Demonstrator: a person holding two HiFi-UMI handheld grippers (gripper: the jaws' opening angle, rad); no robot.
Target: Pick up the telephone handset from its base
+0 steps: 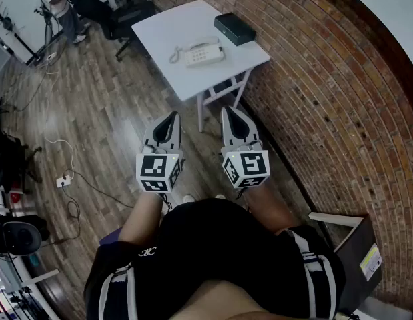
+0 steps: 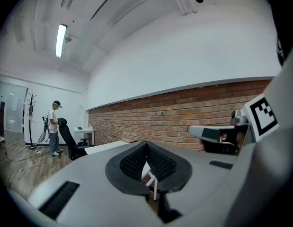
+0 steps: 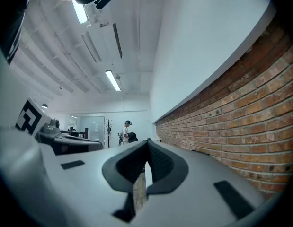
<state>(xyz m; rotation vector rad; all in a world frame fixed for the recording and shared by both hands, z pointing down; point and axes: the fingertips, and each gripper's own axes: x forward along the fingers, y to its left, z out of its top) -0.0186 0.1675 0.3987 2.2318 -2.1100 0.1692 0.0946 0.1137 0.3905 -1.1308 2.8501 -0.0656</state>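
A white telephone [image 1: 204,54] sits on the small white table [image 1: 171,27] beside the brick wall, its handset [image 1: 203,47] lying on the base and its coiled cord [image 1: 174,55] trailing left. Both grippers hang side by side in front of the person's body, well short of the table and pointing toward it. My left gripper [image 1: 167,120] [image 2: 147,146] is shut with nothing in it. My right gripper [image 1: 233,114] [image 3: 147,145] is also shut and holds nothing. Past the left jaws, a strip of the table [image 2: 106,147] shows.
A black box [image 1: 234,28] rests at the table's far right corner. A brick wall [image 1: 313,79] runs along the right. Wooden floor with a power strip [image 1: 63,179] and cables lies left. A person [image 1: 59,5] and office chair [image 1: 106,12] stand far back. A dark cabinet [image 1: 356,245] is at lower right.
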